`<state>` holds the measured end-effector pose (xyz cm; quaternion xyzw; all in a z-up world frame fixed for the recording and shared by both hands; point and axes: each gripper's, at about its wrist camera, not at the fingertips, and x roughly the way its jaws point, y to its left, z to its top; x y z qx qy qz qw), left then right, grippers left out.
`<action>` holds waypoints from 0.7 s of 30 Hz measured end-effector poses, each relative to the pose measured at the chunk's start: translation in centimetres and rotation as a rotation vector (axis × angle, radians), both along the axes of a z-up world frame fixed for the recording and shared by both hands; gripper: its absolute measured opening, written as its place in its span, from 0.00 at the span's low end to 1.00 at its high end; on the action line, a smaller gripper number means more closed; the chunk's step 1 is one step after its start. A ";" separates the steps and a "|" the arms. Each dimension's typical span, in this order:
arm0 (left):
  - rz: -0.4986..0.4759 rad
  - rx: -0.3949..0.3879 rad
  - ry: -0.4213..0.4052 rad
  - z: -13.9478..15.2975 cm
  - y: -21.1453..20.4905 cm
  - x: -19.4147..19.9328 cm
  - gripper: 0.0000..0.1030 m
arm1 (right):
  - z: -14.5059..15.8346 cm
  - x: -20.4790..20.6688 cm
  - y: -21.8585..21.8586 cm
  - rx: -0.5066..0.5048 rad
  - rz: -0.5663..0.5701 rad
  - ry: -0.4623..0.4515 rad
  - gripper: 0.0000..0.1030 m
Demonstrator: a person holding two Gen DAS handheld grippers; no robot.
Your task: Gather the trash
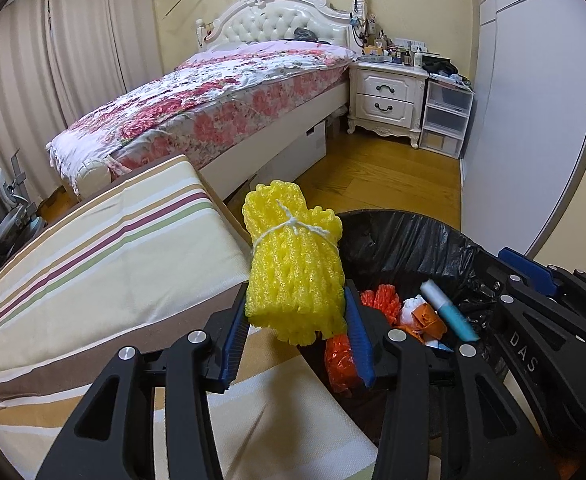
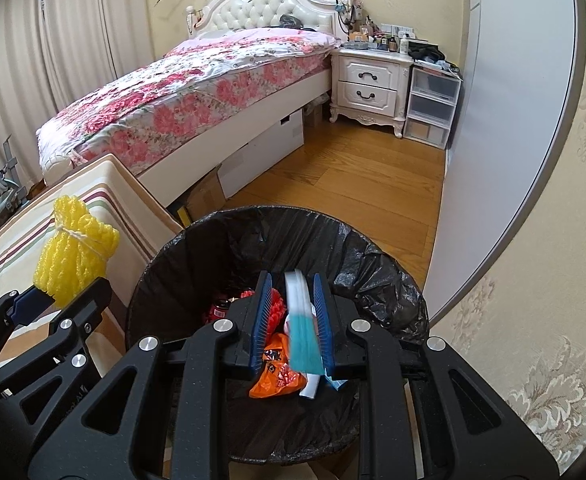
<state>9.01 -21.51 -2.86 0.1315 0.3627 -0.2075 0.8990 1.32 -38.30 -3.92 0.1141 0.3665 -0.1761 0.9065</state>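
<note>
While both grippers hung near the black-lined trash bin (image 2: 377, 264), the relation that mattered was which load already sat over its mouth. In the right wrist view the bin filled the lower centre of the frame, and the right gripper (image 2: 293, 316) pointed straight down into it, so its load was directly above the rubbish already inside: an orange wrapper (image 2: 279, 380) and a red foam net (image 2: 277, 306). Its jaws were nearly closed, pinching a thin white-and-teal packet (image 2: 301, 328) whose long axis ran along the fingers, pointing into the bin.

The left gripper (image 1: 296, 320) lay to the side of the bin, over the striped cushion (image 1: 105, 256) at the left of its frame, with the bin's rim just to the right of its fingers. Its jaws stood partly open around a yellow foam-net bundle (image 1: 293, 264) tied with white string; the bundle stood up out of the jaws, long axis along the fingers, its lower end between the blue pads (image 1: 360, 336). The pads appeared to touch its sides, and the grip looked light.

By my judgement the right hand was the better placed to drop its piece, while the left needed to carry its bundle rightward across the rim first.
</note>
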 end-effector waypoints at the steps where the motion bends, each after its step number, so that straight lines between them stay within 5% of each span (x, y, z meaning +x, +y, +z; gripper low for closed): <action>1: -0.001 0.001 -0.001 0.0 -0.1 0.0 0.46 | 0.0 0.1 -0.1 0.000 0.000 0.000 0.21; 9: -0.002 0.012 -0.013 0.0 -0.2 0.1 0.65 | -0.1 0.0 -0.3 -0.005 -0.019 0.000 0.23; 21: 0.026 0.000 -0.015 0.1 0.9 0.3 0.72 | 0.2 -0.8 -0.7 -0.024 -0.064 -0.009 0.57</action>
